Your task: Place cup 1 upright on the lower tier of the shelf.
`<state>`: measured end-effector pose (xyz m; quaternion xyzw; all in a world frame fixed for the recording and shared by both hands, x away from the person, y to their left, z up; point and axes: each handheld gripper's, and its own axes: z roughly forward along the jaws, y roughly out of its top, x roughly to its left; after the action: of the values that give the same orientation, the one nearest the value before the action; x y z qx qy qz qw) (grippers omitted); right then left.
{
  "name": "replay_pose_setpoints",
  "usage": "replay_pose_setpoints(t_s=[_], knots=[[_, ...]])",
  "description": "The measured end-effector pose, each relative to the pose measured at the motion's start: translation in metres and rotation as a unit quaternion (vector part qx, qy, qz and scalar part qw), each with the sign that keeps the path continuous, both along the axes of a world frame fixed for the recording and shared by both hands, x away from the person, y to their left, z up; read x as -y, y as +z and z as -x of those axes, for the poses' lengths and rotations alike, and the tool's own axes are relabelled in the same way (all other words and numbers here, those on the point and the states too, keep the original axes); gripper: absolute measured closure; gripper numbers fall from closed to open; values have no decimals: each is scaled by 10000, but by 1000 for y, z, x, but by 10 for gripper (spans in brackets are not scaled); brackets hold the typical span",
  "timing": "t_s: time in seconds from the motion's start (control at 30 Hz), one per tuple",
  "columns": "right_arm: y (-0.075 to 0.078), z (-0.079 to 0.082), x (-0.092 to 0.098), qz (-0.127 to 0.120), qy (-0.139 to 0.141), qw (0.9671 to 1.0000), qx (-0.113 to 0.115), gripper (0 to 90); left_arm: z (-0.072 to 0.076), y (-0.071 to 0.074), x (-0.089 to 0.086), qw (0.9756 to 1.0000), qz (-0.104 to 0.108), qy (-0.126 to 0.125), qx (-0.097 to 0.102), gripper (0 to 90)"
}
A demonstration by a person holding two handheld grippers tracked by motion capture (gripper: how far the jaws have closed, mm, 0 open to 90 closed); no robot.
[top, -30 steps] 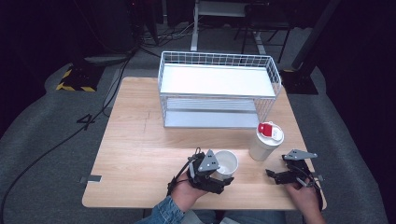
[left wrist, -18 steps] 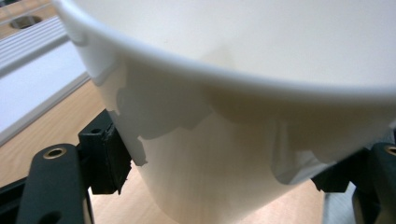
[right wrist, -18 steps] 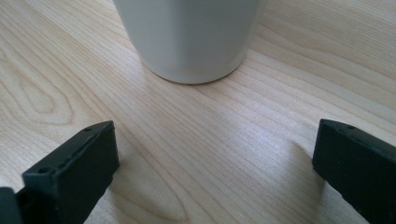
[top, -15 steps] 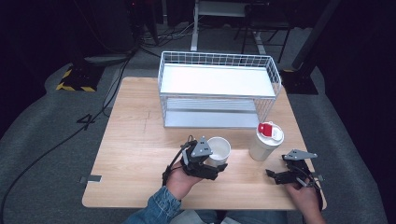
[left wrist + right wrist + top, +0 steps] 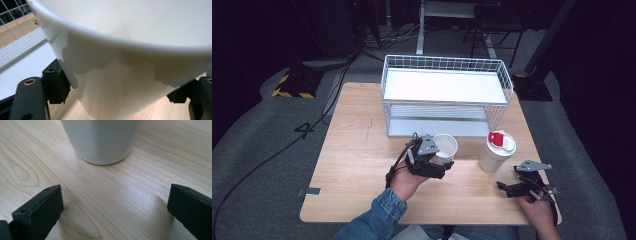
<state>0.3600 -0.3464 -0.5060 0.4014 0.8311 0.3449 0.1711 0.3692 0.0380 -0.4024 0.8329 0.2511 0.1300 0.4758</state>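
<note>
L tongs (image 5: 443, 162) clamp open white cup (image 5: 445, 146), inside looks empty; lidded cup (image 5: 497, 150) beside.

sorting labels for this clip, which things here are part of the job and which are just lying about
In the job:
- open white cup, clamped by the left gripper
- wire rack just beyond it, probably where the cup goes

Lying about:
- lidded cup with red tab, standing untouched on the table
- right gripper, open, holding nothing

Open white paper cup (image 5: 446, 146): 1 | white paper cup with red-and-white lid (image 5: 497, 151): 1 | white wire-mesh two-tier rack (image 5: 446, 93): 1 | light wooden table (image 5: 352, 155): 1 | black two-jaw grippers: 2
</note>
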Motion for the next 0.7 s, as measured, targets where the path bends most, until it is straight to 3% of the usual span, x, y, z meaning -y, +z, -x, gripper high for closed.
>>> replay_pose_setpoints(t_s=[0.33,0.5,0.7], knots=[[0,0,0,1,3,10000,4,5,-26,-1,-5,9994,-26,333,10,226],[0,0,0,2,4,10000,4,5,-42,-9,-7,9984,46,543,-174,226],[0,0,0,0,3,10000,3,5,-55,-12,-5,9970,17,763,-90,226]])
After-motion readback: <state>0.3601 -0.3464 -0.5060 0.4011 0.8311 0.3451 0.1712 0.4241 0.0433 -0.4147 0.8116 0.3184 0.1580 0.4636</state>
